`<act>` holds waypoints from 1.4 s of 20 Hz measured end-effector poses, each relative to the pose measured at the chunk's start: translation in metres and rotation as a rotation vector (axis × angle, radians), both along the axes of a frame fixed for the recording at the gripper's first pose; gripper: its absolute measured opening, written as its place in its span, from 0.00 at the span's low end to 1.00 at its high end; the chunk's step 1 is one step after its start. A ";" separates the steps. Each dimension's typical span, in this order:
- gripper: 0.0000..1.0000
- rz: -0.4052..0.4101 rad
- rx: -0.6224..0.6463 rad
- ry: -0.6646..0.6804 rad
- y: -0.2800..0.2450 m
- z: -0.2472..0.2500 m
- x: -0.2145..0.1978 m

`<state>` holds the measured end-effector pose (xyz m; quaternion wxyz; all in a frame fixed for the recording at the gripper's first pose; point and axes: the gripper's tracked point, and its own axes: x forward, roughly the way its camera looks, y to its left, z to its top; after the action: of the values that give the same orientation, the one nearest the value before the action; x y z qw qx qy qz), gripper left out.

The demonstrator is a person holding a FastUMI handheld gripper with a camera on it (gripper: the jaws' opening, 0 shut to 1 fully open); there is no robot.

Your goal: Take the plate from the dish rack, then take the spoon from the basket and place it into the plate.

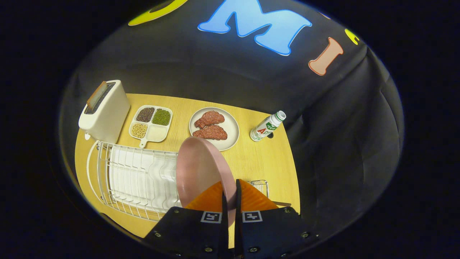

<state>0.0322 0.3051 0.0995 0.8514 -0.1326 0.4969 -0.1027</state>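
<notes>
A pink plate [199, 172] stands on edge, tilted, above the right end of the white wire dish rack [133, 176]. My gripper [230, 192] is shut on the plate's rim, its orange fingers [212, 199] pressing it from both sides. A small piece of a wire basket [260, 185] peeks out just right of the fingers; I cannot make out a spoon in it.
On the wooden table [258, 162] beyond the rack stand a white toaster [104, 109], a divided white tray of beans [151, 122], a white plate with two pieces of meat [214, 124] and a small white bottle [267, 126] near the right edge.
</notes>
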 end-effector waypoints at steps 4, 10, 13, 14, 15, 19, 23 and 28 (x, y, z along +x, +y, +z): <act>0.07 0.004 0.090 -0.002 -0.008 0.009 -0.022; 0.07 0.009 0.178 -0.023 -0.037 0.021 -0.067; 0.06 0.004 0.207 -0.043 -0.053 0.026 -0.092; 0.06 0.003 0.226 -0.046 -0.057 0.024 -0.102; 0.07 0.010 0.239 -0.043 -0.059 0.022 -0.112; 0.06 0.023 0.287 -0.010 -0.070 0.006 -0.153; 0.06 0.012 0.353 0.044 -0.076 -0.023 -0.189; 0.07 0.008 0.392 0.105 -0.076 -0.069 -0.224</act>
<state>-0.1915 0.2295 0.0309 0.8343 0.0287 0.5505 0.0064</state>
